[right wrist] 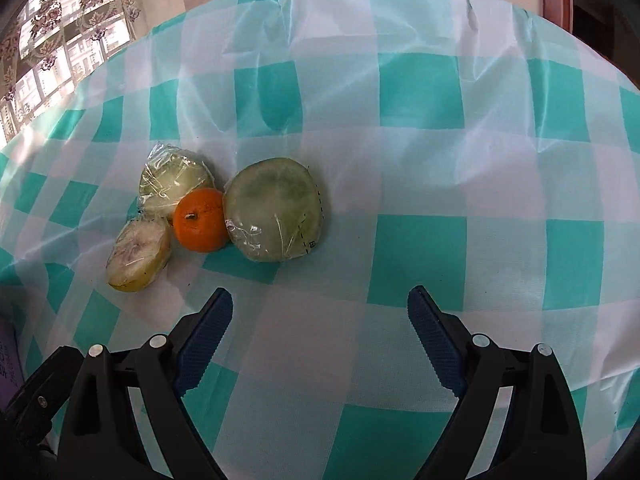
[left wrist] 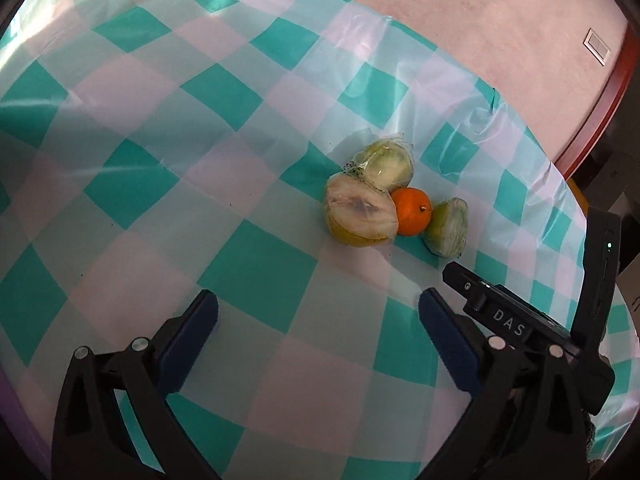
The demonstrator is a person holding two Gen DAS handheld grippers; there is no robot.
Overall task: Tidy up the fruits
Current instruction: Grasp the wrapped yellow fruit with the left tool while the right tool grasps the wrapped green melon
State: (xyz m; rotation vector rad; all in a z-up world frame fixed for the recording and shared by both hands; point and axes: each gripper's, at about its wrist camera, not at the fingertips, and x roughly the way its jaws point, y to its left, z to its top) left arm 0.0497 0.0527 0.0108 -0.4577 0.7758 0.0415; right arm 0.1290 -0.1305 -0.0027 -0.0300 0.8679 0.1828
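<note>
An orange lies on the checked tablecloth, touched by three cut fruit halves wrapped in clear film. A yellow-skinned half lies with its pale cut face up. A green half lies behind the orange. Another green half lies on the orange's other side. My left gripper is open and empty, above the cloth short of the fruit. My right gripper is open and empty, near the fruit and to their right.
A teal and white checked cloth covers the round table. The right gripper's body shows at the right of the left wrist view. A pink wall stands behind the table and a curtained window at the left.
</note>
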